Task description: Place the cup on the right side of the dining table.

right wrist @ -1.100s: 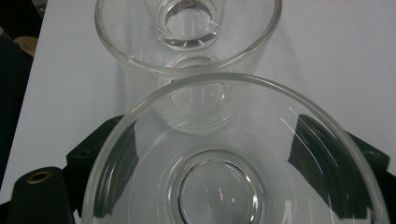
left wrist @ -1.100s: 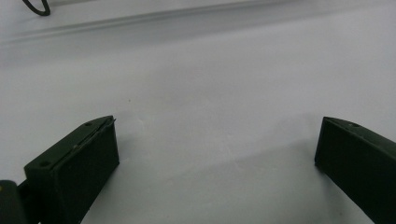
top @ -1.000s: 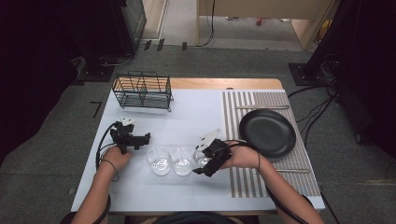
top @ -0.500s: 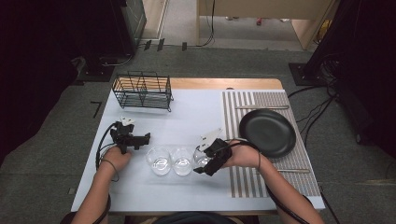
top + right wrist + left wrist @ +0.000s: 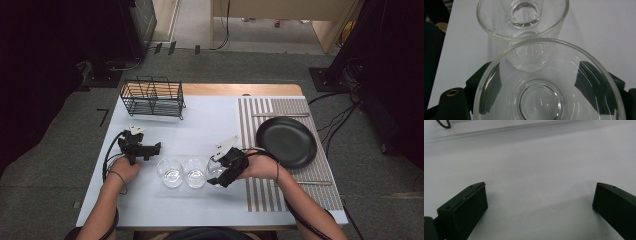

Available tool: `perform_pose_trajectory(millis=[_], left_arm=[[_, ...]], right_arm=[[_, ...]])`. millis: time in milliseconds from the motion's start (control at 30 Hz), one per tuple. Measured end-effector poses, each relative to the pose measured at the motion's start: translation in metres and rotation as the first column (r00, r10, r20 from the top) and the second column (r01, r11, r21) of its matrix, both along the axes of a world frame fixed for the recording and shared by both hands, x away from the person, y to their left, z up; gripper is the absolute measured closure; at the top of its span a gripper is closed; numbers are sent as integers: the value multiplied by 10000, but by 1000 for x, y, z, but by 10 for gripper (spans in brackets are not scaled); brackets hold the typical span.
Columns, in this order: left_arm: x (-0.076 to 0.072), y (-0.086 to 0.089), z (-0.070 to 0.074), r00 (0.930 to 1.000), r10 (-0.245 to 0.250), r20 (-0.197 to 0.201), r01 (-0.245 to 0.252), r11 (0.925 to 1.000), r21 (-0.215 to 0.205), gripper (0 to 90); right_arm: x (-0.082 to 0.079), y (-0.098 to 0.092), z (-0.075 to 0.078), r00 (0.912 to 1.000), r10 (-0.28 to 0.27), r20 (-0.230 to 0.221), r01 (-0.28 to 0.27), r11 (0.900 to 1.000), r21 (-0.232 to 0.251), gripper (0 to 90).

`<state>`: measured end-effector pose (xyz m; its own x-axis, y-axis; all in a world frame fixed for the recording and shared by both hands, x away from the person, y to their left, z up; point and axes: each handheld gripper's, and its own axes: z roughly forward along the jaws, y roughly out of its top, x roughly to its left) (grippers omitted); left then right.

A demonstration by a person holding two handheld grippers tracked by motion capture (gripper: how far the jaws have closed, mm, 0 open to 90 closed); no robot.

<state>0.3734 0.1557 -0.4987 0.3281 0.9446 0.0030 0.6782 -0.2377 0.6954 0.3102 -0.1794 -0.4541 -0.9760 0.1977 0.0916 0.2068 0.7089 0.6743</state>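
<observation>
Three clear glasses stand in a row near the table's front. The left glass (image 5: 170,171) and middle glass (image 5: 195,172) stand free. My right gripper (image 5: 220,176) has just been closing its jaws around the rightmost glass (image 5: 215,169). In the right gripper view that glass (image 5: 541,100) sits between the jaws of the right gripper (image 5: 541,82), which press on both its sides, and the middle glass (image 5: 524,22) stands just beyond. My left gripper (image 5: 156,148) rests on the table left of the row. Its jaws (image 5: 541,187) stand wide open over bare tabletop.
A black wire rack (image 5: 152,96) stands at the back left. A black plate (image 5: 286,141) lies on a striped mat (image 5: 260,120) at the right. The table's front edge runs close below both forearms.
</observation>
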Motion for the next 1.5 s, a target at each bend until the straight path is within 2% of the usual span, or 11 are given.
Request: perform_pose_trajectory(millis=[767,1267,1500], left_arm=[[0,0,0,10000,0,0,0,10000,-2,0],[0,0,0,10000,1,1,-1,10000,-2,0],[0,0,0,10000,3,0,-3,10000,-2,0]], right_arm=[[-1,-1,4,10000,-44,31,44,10000,15,192],[0,-2,8,9996,-272,-63,273,9995,151,192],[0,-2,9,9996,-267,36,266,9996,123,192]])
